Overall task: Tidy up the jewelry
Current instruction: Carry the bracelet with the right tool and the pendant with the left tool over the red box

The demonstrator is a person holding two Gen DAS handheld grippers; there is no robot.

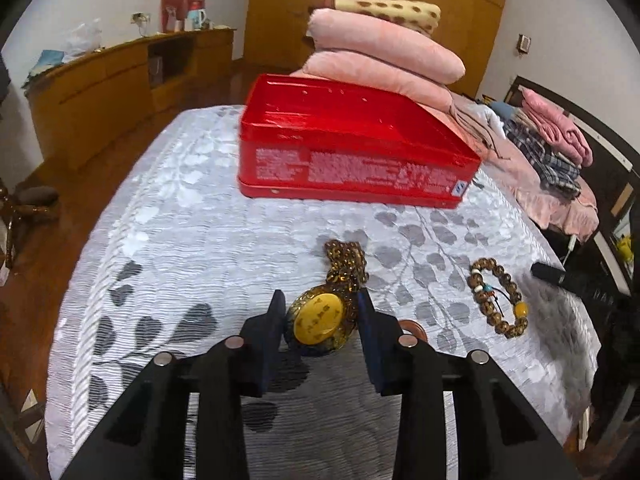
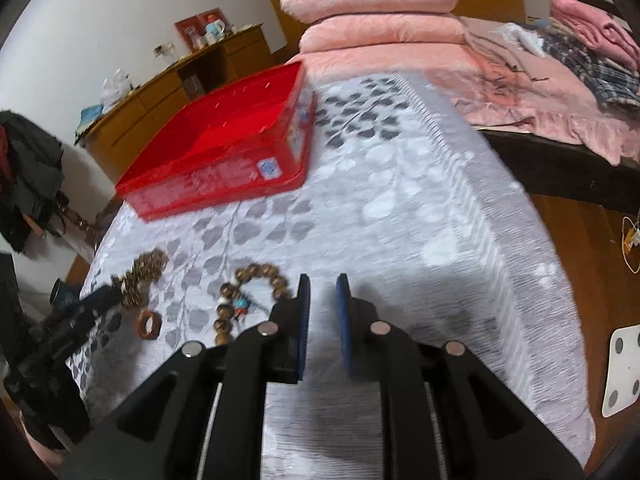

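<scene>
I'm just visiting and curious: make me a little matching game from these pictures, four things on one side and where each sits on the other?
Things:
1. yellow pendant
2. bead bracelet
3. red tin
4. pink pillows

Places:
A. stacked behind the tin
B. between the left gripper fingers
C. open on the cloth, beyond the jewelry
D. flat on the cloth, right of the pendant

Pairs: 1-B, 2-D, 3-C, 4-A

The left claw (image 1: 322,320) is held low with its two blue pads closed against something gripped between them. The right claw (image 2: 323,320) is held with a narrow empty gap between its pads.
</scene>
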